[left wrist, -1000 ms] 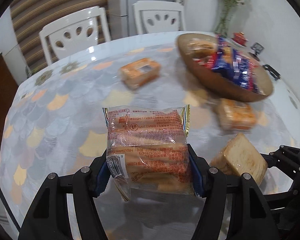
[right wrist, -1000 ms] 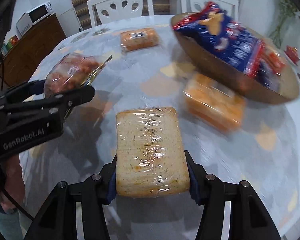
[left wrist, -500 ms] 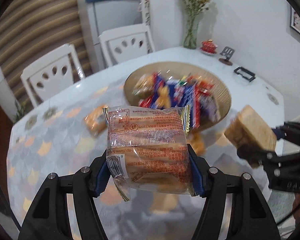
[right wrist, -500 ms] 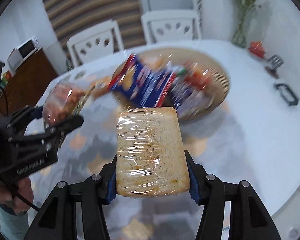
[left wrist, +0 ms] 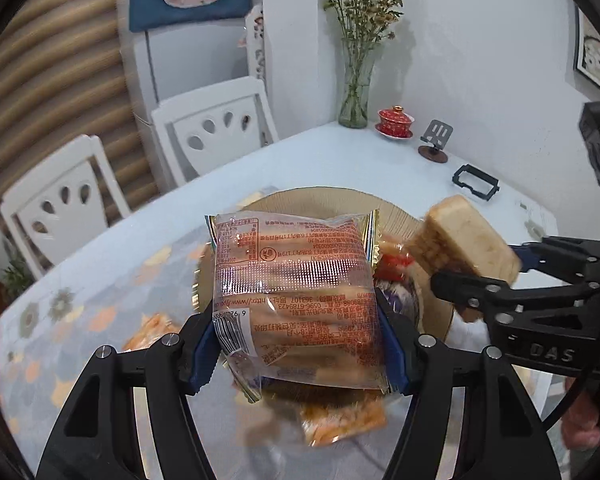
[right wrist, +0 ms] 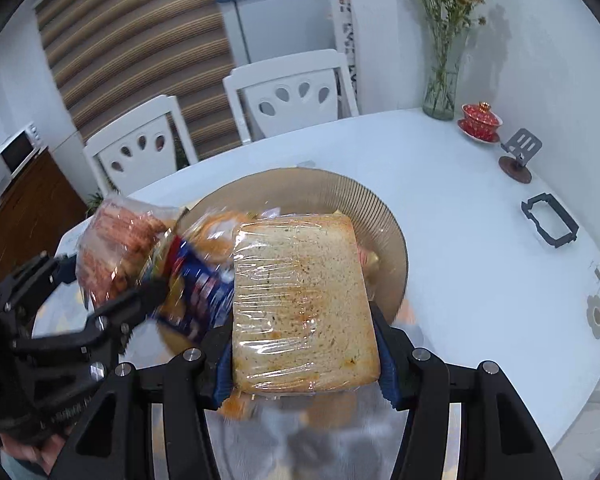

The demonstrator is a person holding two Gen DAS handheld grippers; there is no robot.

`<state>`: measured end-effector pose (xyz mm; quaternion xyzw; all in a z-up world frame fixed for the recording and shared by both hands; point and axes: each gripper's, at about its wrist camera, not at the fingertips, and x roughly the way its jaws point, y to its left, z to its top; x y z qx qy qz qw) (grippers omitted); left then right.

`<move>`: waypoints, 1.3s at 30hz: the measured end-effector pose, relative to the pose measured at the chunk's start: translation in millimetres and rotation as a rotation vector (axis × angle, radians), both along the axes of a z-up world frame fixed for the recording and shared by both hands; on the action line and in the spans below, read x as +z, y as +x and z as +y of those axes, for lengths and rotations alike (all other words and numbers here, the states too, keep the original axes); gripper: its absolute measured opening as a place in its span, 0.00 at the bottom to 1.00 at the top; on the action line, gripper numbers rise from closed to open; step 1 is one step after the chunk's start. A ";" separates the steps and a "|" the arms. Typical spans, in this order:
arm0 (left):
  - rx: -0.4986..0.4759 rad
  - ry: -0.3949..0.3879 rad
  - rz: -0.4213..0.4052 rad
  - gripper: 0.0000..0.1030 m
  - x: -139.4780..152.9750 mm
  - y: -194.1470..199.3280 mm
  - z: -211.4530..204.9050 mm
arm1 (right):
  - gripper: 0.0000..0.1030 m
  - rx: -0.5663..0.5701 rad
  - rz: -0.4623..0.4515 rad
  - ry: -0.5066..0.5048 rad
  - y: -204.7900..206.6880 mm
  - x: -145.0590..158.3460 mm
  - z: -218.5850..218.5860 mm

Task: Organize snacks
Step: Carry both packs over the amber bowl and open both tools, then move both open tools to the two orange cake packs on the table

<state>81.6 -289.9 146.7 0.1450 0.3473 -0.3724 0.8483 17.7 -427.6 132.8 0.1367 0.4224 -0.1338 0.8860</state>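
Note:
My left gripper (left wrist: 300, 344) is shut on a clear packet of orange-brown cakes with red print (left wrist: 296, 300), held in the air over the brown ribbed bowl (left wrist: 396, 212). In the right wrist view the same packet (right wrist: 120, 248) hangs at the left above the bowl's rim (right wrist: 364, 196). My right gripper (right wrist: 304, 364) is shut on a plastic-wrapped bread slice (right wrist: 300, 300), also above the bowl; from the left wrist it shows as a thick slab (left wrist: 460, 244) at the right. Blue and red snack packs (right wrist: 196, 284) lie in the bowl.
Orange snack packets (left wrist: 340, 420) lie on the patterned table under the grippers. A glass vase of dried flowers (right wrist: 440, 88), a red lidded cup (right wrist: 480, 120), a small stand (right wrist: 518, 156) and a black frame (right wrist: 548, 220) sit at the far right. Two white chairs (right wrist: 292, 96) stand behind.
Both grippers have risen and swung toward the bowl with their snacks still held; the bowl now lies directly beneath them, and the loose packets have slipped below the view.

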 end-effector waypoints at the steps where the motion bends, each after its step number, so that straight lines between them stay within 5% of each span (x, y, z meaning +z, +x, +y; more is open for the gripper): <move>1: -0.001 0.000 0.006 0.62 -1.8 3.9 -2.6 | 0.53 -0.006 0.003 0.007 5.6 -0.6 -3.6; 9: 0.007 -0.019 0.052 0.63 -11.8 31.8 -9.2 | 0.53 -0.026 0.009 0.028 39.3 -8.1 -13.6; 12: 0.000 -0.034 0.063 0.73 -12.4 38.4 -10.6 | 0.54 -0.026 0.015 0.026 46.4 -12.5 -16.0; 20: 0.011 -0.025 0.059 0.74 -12.9 24.6 4.7 | 0.57 -0.049 0.035 0.058 31.4 -19.3 -24.6; 39: 0.151 -0.008 0.005 0.74 21.0 -32.9 107.5 | 0.57 0.189 0.007 0.055 -28.5 8.2 69.1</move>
